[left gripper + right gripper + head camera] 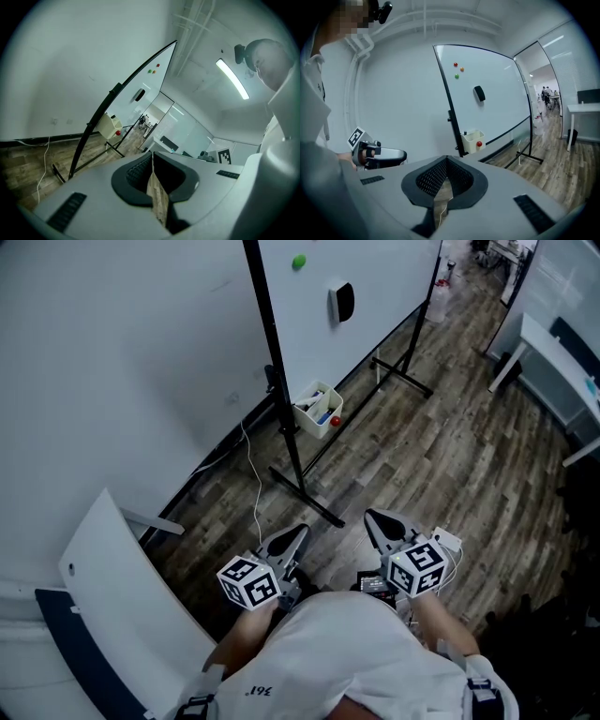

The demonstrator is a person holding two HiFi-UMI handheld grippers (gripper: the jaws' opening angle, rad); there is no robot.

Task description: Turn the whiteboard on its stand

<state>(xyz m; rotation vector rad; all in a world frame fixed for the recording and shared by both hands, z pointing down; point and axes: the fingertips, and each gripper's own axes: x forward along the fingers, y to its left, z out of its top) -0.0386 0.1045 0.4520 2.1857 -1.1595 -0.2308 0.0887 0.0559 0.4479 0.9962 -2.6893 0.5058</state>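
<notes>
A wood-plank floor runs along a white wall. The whiteboard is upright on its black stand, well apart from both grippers. The right gripper view shows three magnets on the board, while the head view catches only the green magnet. The left gripper and right gripper both have their fingers clenched together on nothing.

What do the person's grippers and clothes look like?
The left gripper and the right gripper are light grey, with dark textured fingers. Each carries a white cube with black square markers. The person wears a white top.
</notes>
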